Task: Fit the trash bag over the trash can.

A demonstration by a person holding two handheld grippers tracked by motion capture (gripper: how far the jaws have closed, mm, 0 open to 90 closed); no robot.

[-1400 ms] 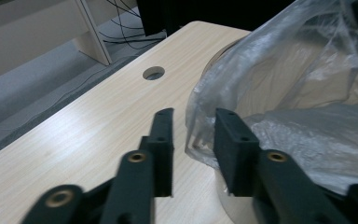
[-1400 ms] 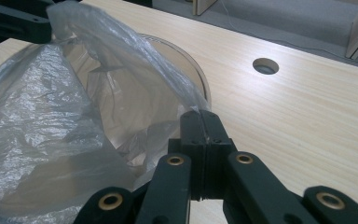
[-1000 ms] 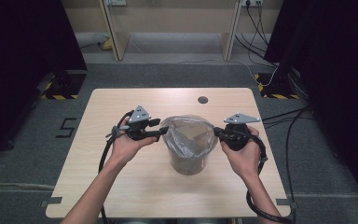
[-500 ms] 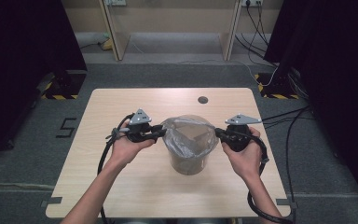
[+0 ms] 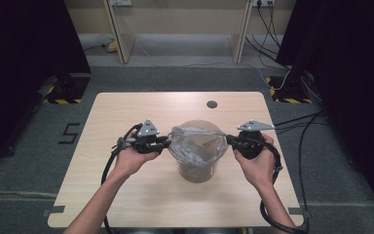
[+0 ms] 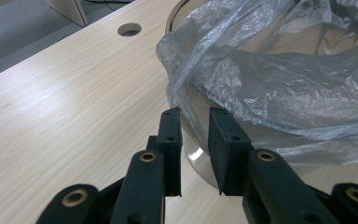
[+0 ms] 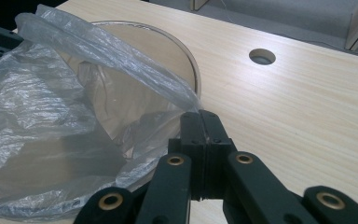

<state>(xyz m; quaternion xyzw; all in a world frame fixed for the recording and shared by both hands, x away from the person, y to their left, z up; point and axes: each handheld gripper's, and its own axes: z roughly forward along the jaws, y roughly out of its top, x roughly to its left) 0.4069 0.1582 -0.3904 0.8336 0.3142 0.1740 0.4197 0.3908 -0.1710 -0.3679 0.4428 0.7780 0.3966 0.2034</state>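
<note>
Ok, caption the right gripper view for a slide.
Right gripper shut on the clear plastic bag's edge at the bin's rim.

Left forearm: enters from the bottom edge of the high view, angled up and inward.
Left hand (image 5: 135,157): wrapped around its tool, knuckles up.
Left hand-held gripper (image 5: 167,144): points level toward the centre; its 2 jaws have just been closing and now stand a narrow gap apart, pads not pressing together.
Right forearm: enters from the bottom right, angled inward.
Right hand (image 5: 256,158): grips its tool from behind.
Right hand-held gripper (image 5: 229,140): points level toward the centre; its 2 jaws are clamped together.
</note>
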